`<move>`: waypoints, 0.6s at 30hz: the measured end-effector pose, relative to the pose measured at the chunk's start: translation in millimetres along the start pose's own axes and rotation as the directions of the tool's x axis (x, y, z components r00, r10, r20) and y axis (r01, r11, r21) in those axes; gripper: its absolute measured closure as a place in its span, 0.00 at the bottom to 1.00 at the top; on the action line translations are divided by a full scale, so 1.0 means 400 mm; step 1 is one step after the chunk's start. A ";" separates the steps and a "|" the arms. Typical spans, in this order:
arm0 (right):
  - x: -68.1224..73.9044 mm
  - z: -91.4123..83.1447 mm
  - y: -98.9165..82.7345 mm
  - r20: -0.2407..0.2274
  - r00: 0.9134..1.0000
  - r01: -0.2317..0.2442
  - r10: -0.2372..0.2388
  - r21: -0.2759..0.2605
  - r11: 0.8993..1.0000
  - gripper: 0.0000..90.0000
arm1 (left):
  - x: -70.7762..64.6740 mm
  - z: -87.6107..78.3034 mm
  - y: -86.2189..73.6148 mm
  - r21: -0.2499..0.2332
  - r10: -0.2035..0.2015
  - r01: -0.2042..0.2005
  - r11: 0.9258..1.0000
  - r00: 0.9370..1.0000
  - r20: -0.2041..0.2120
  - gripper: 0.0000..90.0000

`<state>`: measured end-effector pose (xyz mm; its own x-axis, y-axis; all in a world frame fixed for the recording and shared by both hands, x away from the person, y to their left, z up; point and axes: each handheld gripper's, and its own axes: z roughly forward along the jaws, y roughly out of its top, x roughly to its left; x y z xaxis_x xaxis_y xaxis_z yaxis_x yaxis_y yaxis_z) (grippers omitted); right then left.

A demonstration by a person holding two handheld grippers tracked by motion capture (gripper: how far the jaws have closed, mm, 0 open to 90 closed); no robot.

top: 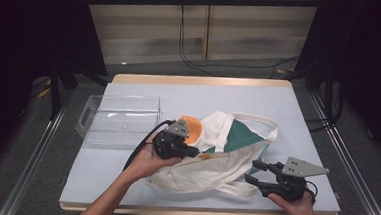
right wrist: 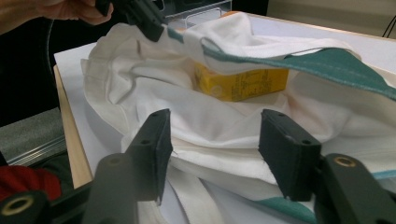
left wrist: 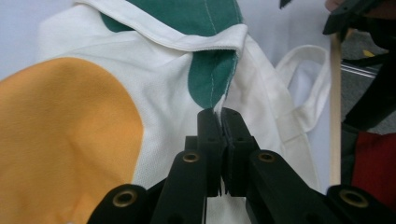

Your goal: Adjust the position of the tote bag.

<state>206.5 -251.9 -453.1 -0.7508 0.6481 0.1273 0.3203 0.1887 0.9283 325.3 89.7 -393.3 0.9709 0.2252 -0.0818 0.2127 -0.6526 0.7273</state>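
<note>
The left gripper (top: pixel 194 151) is clamped on the upper rim of the cream, green and orange tote bag (top: pixel 225 157), which lies toward the front right of the pale blue table (top: pixel 129 86), apparently holding its mouth open so the yellow box (right wrist: pixel 240 83) inside can be reached. The right gripper (top: pixel 252 172) waits with jaws parted, empty, at the bag's lower rim near the front edge. A clear plastic bin (top: pixel 120 118) stands toward the left edge, with dark curtains flanking the room.

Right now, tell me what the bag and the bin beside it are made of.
Tote bag: woven cloth, likely cotton canvas, matte cream with green and orange patches; visible stitching, soft folds. Bin: clear hard plastic, probably acrylic, glossy; the table shows through its walls.
</note>
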 end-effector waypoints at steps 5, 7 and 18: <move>-0.001 0.006 0.009 -0.010 1.000 0.006 -0.006 0.007 1.000 0.52 | 0.021 -0.015 0.010 0.000 -0.005 0.005 1.000 1.000 -0.026 0.98; -0.001 0.011 0.014 -0.021 1.000 -0.003 0.003 0.014 1.000 0.52 | 0.037 -0.023 0.016 -0.014 -0.018 0.017 1.000 0.999 -0.037 0.98; 0.004 0.061 0.036 -0.104 0.994 -0.016 0.022 0.064 0.998 0.57 | 0.071 -0.028 0.031 0.019 -0.008 0.010 1.000 0.997 -0.072 0.98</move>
<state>224.1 -230.1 -448.2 -0.7998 0.5715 0.1836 0.3680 0.2252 0.9022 354.4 96.1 -378.8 0.9586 0.2820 -0.0386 0.2241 -0.6641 0.7133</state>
